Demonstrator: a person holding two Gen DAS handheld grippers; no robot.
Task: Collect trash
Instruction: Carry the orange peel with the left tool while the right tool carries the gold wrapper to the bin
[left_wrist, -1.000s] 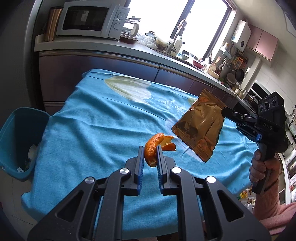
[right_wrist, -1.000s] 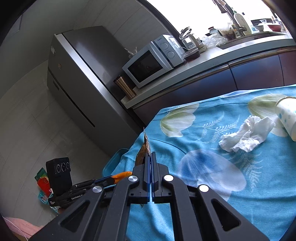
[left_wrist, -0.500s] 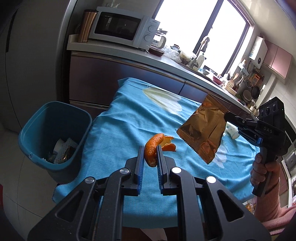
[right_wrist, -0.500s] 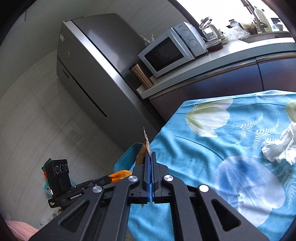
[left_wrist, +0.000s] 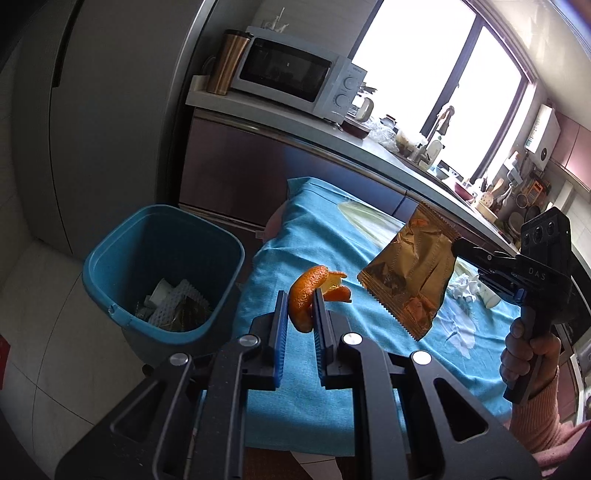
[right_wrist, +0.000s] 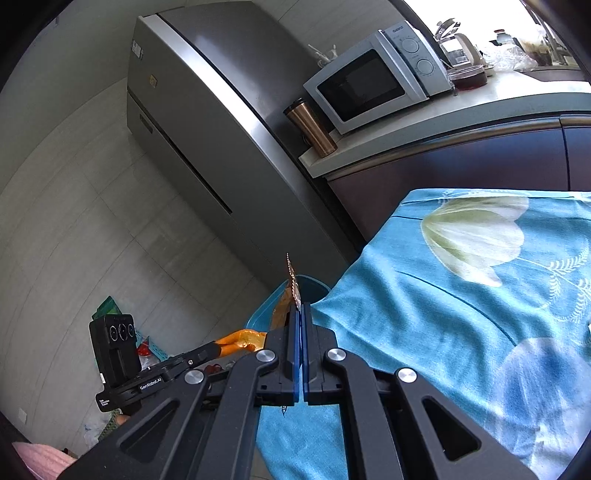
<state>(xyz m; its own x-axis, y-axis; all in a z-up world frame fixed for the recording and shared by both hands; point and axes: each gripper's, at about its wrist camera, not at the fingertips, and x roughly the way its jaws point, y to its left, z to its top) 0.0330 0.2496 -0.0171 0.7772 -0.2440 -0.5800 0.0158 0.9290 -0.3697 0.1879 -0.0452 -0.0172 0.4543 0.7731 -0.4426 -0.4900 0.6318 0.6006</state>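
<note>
Holding a curled orange peel (left_wrist: 301, 301) between its blue pads, the left gripper (left_wrist: 298, 314) was closed narrowly on the peel, which stuck up and forward past the fingertips. The peel hung in the air above the near corner of the table (left_wrist: 325, 236), which was covered by a blue flowered cloth, and just to the right of a blue trash bin (left_wrist: 110, 273) standing on the floor beside the table. The bin already held some white and dark scraps at its bottom.

The right gripper (left_wrist: 458, 245), held by a hand (left_wrist: 530, 350) in a pink sleeve, was clamped fully on the top edge of a brown snack wrapper (left_wrist: 410, 273). The wrapper dangled below and to the left of its jaws, over the cloth, near the peel but apart from it. In the right wrist view the wrapper (right_wrist: 291, 280) showed edge-on, rising past the closed fingertips of that gripper (right_wrist: 300, 308), with the bin's rim just behind it.

Farther along the cloth lay a crumpled white tissue (left_wrist: 463, 286). A microwave (left_wrist: 295, 79) and a metal mug (left_wrist: 227, 61) stood on the counter next to a grey fridge (left_wrist: 103, 110).
</note>
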